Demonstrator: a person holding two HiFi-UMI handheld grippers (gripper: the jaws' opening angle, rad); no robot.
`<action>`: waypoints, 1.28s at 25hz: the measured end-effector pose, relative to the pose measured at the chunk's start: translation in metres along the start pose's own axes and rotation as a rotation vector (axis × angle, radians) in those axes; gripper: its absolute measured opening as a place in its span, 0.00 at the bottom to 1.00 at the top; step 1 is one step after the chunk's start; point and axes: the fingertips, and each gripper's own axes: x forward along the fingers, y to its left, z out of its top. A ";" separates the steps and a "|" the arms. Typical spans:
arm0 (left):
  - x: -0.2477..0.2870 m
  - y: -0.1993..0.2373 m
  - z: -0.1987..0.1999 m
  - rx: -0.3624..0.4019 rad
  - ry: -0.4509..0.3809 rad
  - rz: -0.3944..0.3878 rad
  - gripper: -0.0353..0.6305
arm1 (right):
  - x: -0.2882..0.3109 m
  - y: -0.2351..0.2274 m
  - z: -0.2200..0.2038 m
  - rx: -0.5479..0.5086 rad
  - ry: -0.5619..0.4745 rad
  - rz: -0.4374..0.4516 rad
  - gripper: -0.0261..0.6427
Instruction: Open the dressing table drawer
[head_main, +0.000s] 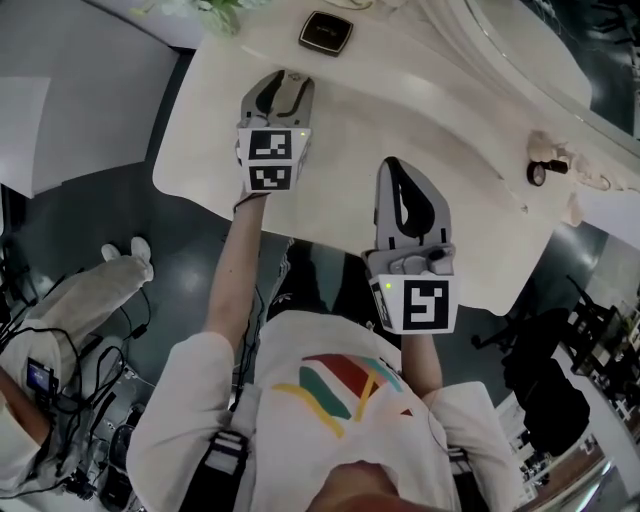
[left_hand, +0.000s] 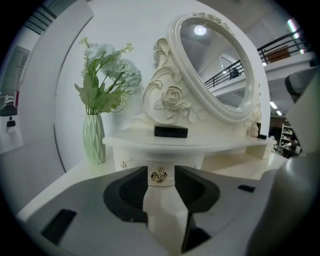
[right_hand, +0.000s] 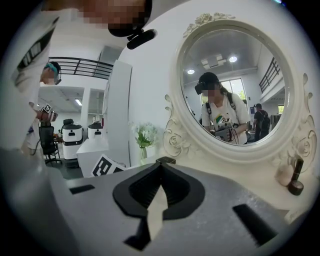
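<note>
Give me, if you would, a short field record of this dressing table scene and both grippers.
Left gripper: open, gold knob lined up between its jaws, not gripped
Right gripper: shut, empty
Drawer: looks closed
Also present: vase of flowers, black box, oval mirror

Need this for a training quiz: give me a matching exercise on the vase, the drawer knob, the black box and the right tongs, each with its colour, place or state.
Things:
1. vase
2. drawer knob
3. black box
4. right tongs

Descriptions:
A. shut, tips together
B. on the shelf under the mirror
C. pale green, holding flowers
D. gold, framed between the open left tongs

Pairs: 1-C, 2-D, 3-B, 4-A
</note>
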 end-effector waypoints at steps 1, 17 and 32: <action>0.001 0.000 -0.001 0.001 0.005 -0.001 0.28 | 0.000 0.001 -0.001 0.002 0.001 -0.001 0.04; 0.004 0.002 -0.007 0.035 0.034 -0.012 0.20 | -0.001 0.011 -0.006 0.009 0.011 -0.002 0.04; -0.004 0.003 -0.011 0.050 0.040 -0.017 0.19 | -0.008 0.017 -0.003 -0.011 0.000 -0.006 0.04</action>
